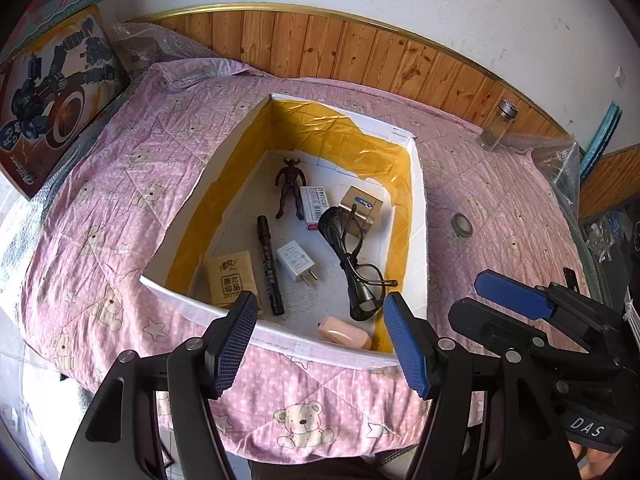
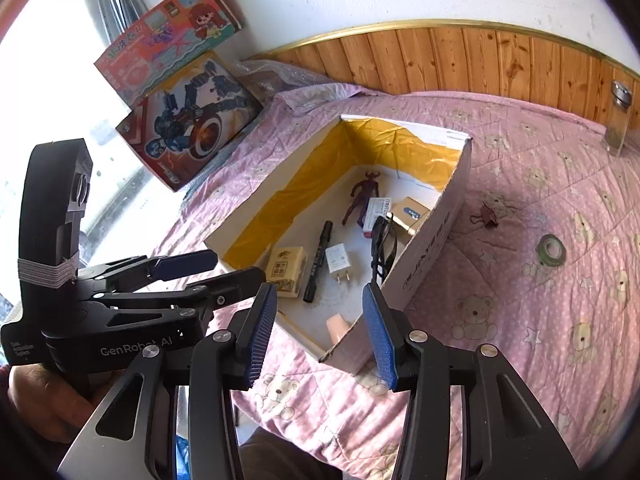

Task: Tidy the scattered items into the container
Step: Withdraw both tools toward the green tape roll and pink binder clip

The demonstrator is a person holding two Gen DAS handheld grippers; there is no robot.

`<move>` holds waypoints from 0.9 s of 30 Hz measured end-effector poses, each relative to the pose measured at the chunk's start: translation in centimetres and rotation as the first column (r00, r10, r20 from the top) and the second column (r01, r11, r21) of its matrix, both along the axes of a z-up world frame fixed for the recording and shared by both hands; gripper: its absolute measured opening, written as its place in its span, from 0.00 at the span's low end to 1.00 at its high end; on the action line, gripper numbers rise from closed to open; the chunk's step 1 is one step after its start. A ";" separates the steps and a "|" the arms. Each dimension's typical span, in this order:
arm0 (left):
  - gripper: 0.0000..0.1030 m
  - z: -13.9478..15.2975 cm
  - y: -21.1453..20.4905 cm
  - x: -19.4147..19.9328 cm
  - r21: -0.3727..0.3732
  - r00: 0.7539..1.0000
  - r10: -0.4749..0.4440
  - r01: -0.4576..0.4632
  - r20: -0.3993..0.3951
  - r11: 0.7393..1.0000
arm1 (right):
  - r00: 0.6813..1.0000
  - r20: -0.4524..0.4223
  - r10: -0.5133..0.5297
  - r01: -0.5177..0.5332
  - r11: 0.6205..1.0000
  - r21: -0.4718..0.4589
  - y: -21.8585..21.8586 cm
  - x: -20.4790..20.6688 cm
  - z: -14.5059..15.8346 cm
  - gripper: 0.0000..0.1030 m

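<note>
A white box [image 1: 420,216] [image 2: 432,240] with a yellow lining lies on the pink quilt. Inside it lie a purple figure [image 1: 291,192], a black marker [image 1: 270,266], a white charger [image 1: 298,261], black glasses [image 1: 352,256], a tissue pack [image 1: 230,278], a pink case [image 1: 345,332] and small boxes. On the quilt to the right of the box lie a tape roll [image 2: 551,251] [image 1: 461,225] and a dark red binder clip [image 2: 486,213]. My left gripper [image 1: 320,338] stands open at the box's near wall. My right gripper [image 2: 318,330] is open too, above the box's near corner. Both hold nothing.
A glass jar [image 2: 618,120] [image 1: 498,124] with a metal lid stands at the back right by the wood panelling. Two toy boxes [image 2: 188,120] lean at the far left. The quilt's front edge [image 1: 304,452] drops off just below the grippers.
</note>
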State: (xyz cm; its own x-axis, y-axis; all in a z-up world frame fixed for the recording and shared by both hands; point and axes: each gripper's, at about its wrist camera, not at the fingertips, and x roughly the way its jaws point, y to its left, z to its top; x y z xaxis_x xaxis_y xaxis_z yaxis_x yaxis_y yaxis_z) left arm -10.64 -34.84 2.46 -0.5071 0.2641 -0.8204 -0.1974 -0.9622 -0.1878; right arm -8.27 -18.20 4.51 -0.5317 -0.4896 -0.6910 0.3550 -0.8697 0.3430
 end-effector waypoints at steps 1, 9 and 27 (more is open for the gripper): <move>0.65 0.0 0.4 0.3 -0.002 1.000 -0.003 0.003 -0.001 1.000 | 1.000 0.001 0.008 -0.008 1.000 -0.020 0.4 0.3 -0.1 0.46; 0.65 0.1 3.8 2.4 -0.027 0.998 0.021 -0.023 -0.052 0.999 | 1.000 0.006 0.012 -0.012 0.994 -0.105 4.4 2.6 -1.5 0.47; 0.65 -0.5 17.3 -2.4 0.070 0.992 -0.113 0.116 -0.047 0.991 | 0.989 0.066 -0.129 0.134 0.988 -0.071 18.1 -7.7 -5.9 0.48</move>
State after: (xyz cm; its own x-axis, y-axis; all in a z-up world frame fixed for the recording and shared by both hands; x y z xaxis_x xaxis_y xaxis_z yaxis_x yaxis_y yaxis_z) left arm -12.99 -17.54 1.97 -0.5044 0.3807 -0.7750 -0.3151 -0.9168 -0.2453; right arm -15.95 -0.14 -1.42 -0.5529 -0.4695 -0.6884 0.2154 -0.8786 0.4262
